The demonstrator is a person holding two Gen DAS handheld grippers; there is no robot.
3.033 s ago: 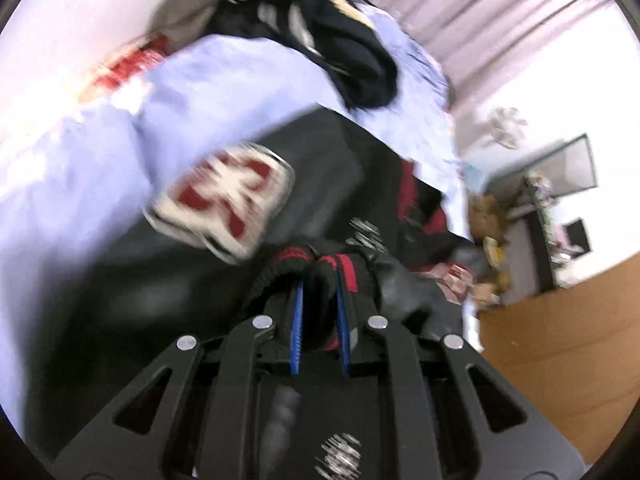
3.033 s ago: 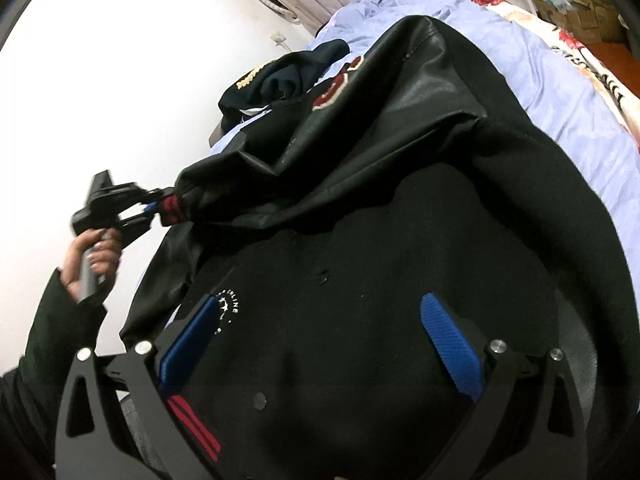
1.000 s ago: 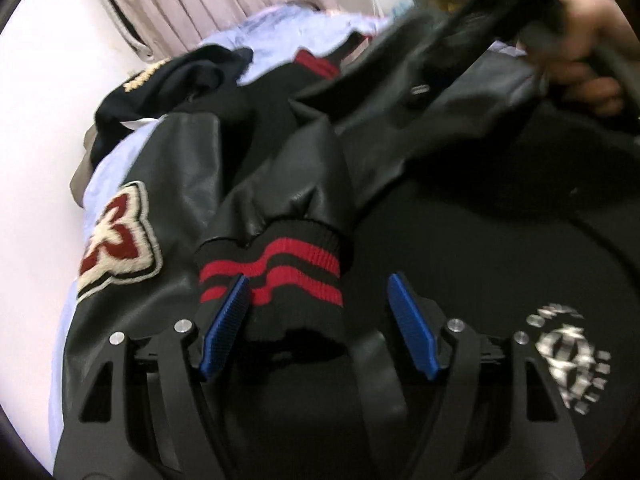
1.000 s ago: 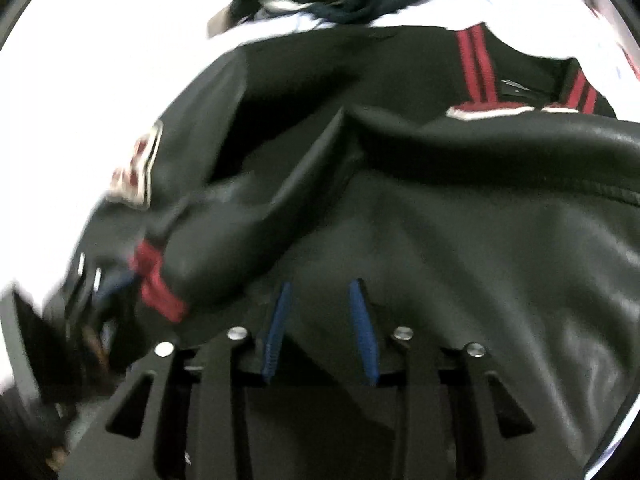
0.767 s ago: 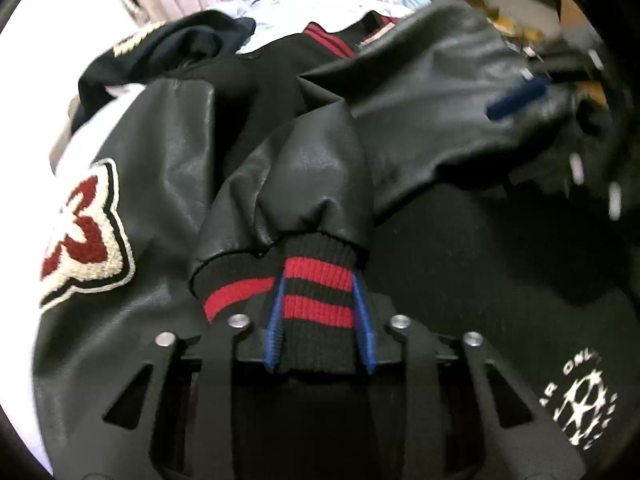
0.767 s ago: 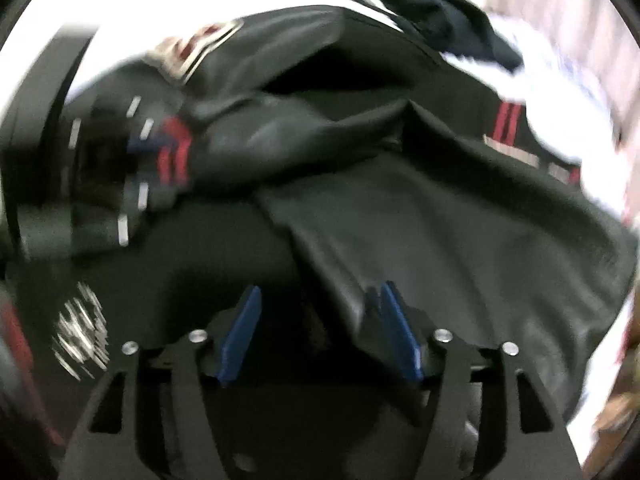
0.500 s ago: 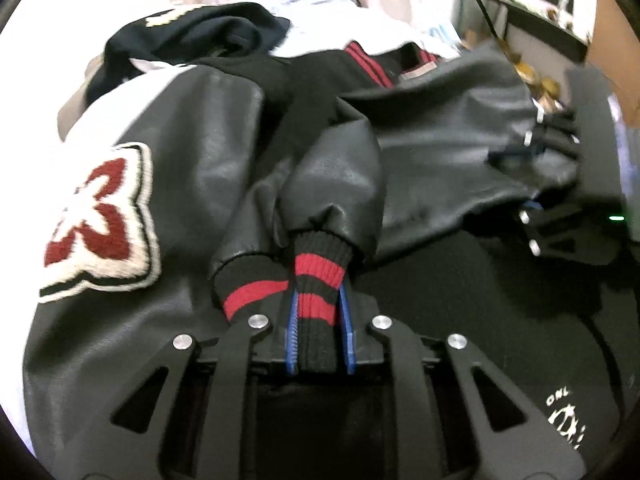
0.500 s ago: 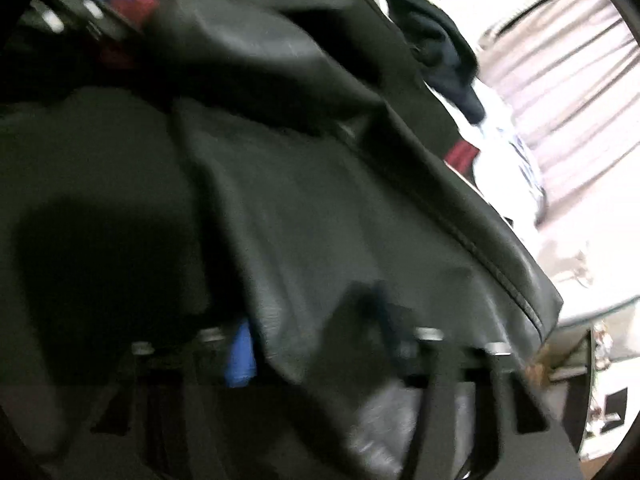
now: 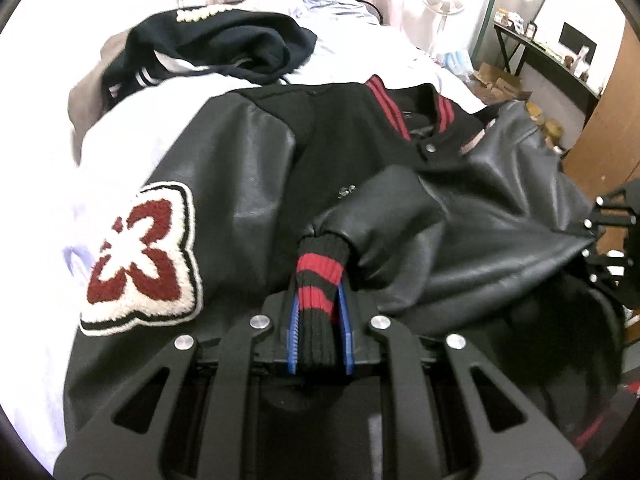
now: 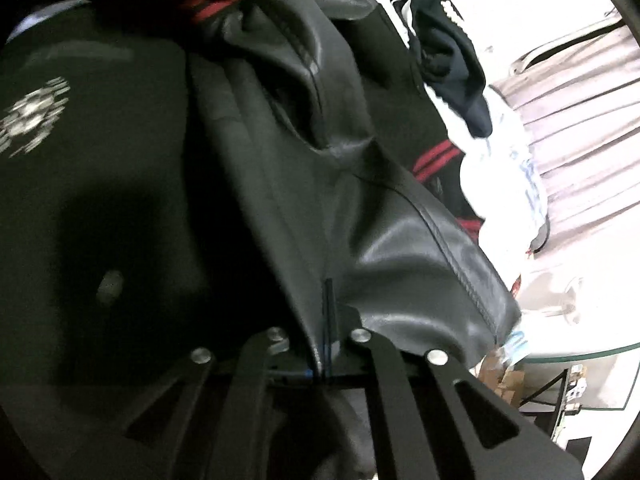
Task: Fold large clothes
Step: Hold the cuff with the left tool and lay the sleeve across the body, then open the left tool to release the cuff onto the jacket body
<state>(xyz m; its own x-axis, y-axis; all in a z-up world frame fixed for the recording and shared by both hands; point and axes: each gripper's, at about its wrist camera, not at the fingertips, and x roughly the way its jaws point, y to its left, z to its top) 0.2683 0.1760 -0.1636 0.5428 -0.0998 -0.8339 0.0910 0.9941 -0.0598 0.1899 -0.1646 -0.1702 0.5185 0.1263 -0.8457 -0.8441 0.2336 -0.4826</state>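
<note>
The left tool (image 9: 319, 330) is clamped on the striped cuff (image 9: 320, 276) of a sleeve (image 9: 384, 216), pads pressed vs. the knit. The right tool (image 10: 326, 344) is pinched shut on a leather fold of the jacket (image 10: 280, 160) (pads nearly hidden by it). The jacket is spread over the bed (image 9: 132, 136), w/ a red patch (image 9: 140, 258) at left. A dark hoodie (image 9: 216, 44) is heaped beyond the collar.
</note>
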